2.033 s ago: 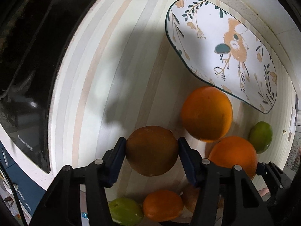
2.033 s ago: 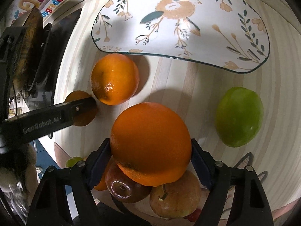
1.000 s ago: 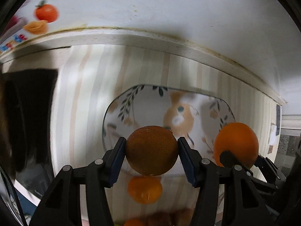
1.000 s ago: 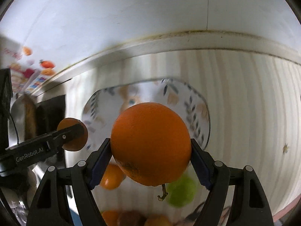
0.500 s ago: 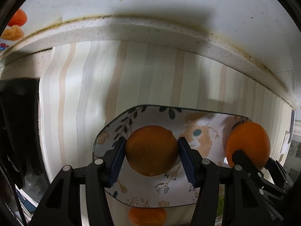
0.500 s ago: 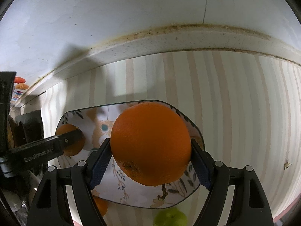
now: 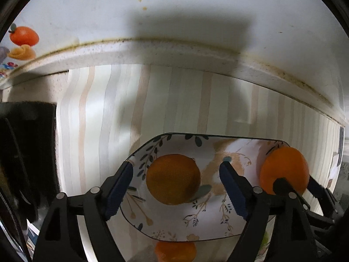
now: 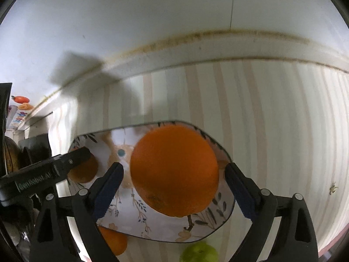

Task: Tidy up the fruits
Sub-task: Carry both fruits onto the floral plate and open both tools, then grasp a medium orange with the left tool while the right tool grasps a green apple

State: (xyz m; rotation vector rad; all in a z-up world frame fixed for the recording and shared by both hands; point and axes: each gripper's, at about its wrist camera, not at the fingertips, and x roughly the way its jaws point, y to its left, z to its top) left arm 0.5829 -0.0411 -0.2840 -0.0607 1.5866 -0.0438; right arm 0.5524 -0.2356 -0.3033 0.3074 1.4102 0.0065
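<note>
Left wrist view, left gripper (image 7: 175, 188): I see my fingers spread wide, blue pads clear of the fruit on both sides.
Left wrist view, dark orange (image 7: 173, 179): it sits on the plate between my spread fingers, touching neither pad.
Left wrist view, plate (image 7: 218, 224): floral, dark-rimmed, lying on the striped counter (image 7: 174, 100) just ahead of me.
Left wrist view, bright orange (image 7: 284, 172): at the plate's right end, with the right gripper's black finger crossing in front of it.
Left wrist view, surroundings: a third orange (image 7: 175, 251) lies on the counter just beside the plate's near rim; a black appliance (image 7: 26, 152) fills the left edge; a stained white wall (image 7: 174, 21) closes the back.

Right wrist view, right gripper (image 8: 173, 185): my fingers are parted, with a gap between each pad and the bright orange (image 8: 174, 170).
Right wrist view, bright orange: it hides much of the plate (image 8: 139, 218); whether it rests on the plate or is above it, I cannot tell.
Right wrist view, obstruction: the left gripper (image 8: 43, 172) reaches in from the left and covers part of the dark orange (image 8: 84, 170).
Right wrist view, surroundings: the third orange (image 8: 114, 242) and a green fruit (image 8: 199, 252) lie on the counter (image 8: 272, 120) just beside the plate's near rim.
</note>
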